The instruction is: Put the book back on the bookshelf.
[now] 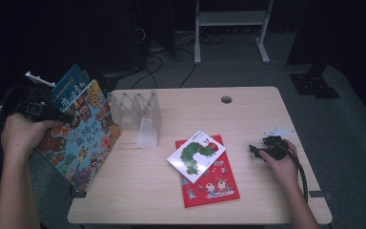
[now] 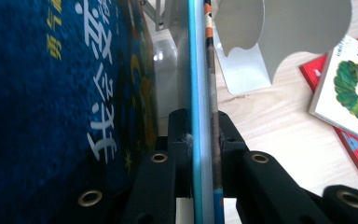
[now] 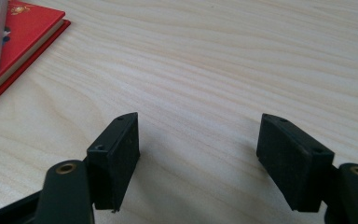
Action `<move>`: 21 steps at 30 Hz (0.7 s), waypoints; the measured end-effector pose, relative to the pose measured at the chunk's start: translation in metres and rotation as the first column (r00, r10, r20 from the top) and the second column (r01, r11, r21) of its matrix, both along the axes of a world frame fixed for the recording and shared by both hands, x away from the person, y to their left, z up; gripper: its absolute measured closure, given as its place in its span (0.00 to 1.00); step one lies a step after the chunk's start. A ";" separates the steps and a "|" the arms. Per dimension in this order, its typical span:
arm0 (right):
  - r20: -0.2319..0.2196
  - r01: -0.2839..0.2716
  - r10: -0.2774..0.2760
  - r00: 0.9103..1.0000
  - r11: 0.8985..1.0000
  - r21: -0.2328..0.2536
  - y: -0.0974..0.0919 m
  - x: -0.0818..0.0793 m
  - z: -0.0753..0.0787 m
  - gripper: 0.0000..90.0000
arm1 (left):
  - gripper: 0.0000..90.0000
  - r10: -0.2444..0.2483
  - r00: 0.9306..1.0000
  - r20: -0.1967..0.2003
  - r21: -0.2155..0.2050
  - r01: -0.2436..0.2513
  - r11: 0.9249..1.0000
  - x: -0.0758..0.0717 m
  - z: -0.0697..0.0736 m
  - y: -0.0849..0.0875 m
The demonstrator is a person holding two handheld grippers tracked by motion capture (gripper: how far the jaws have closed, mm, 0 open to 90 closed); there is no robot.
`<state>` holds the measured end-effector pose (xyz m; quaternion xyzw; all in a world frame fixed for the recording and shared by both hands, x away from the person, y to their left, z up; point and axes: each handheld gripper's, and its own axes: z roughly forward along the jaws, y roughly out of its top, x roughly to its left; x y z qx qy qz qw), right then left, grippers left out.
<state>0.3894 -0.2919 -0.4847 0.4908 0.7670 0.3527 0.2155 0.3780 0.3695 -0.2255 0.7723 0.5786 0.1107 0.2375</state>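
At 9 o'clock, off the table's (image 1: 138, 200) left edge, the left gripper (image 1: 64, 114) pinches 2 picture books (image 1: 78, 136) upright. At 3 o'clock, the right gripper (image 3: 198, 154) rests wide open, empty, on bare wood.

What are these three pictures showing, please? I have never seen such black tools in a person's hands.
A person sits at a pale wooden table and holds a black two-jaw gripper in each hand. The high view looks down from above. Each of the other two pictures comes from a camera riding on one gripper.

The left gripper is shut on the edges of two thin picture books: a colourful cartoon book and a dark blue book.

The right gripper rests open on the table, holding nothing.

On the table stand a white metal book rack, and a white caterpillar book lying on a red book.
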 end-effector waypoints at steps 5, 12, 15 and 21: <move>0.000 0.000 0.000 1.000 1.000 0.000 0.000 0.000 0.000 0.32 | 0.89 0.026 0.999 0.021 -0.004 -0.026 1.000 0.009 -0.001 -0.004; -0.001 0.000 0.000 1.000 1.000 0.001 0.000 0.000 0.000 0.32 | 0.89 0.062 0.997 0.050 -0.002 -0.062 0.998 0.021 -0.006 -0.011; -0.001 0.000 0.000 1.000 1.000 0.000 0.000 0.000 0.000 0.32 | 0.89 0.077 0.995 0.058 0.012 -0.078 0.997 0.026 -0.006 -0.016; 0.000 -0.002 0.002 1.000 1.000 -0.001 0.000 0.000 0.000 0.31 | 0.89 0.098 0.993 0.071 0.005 -0.098 0.995 0.033 -0.007 -0.019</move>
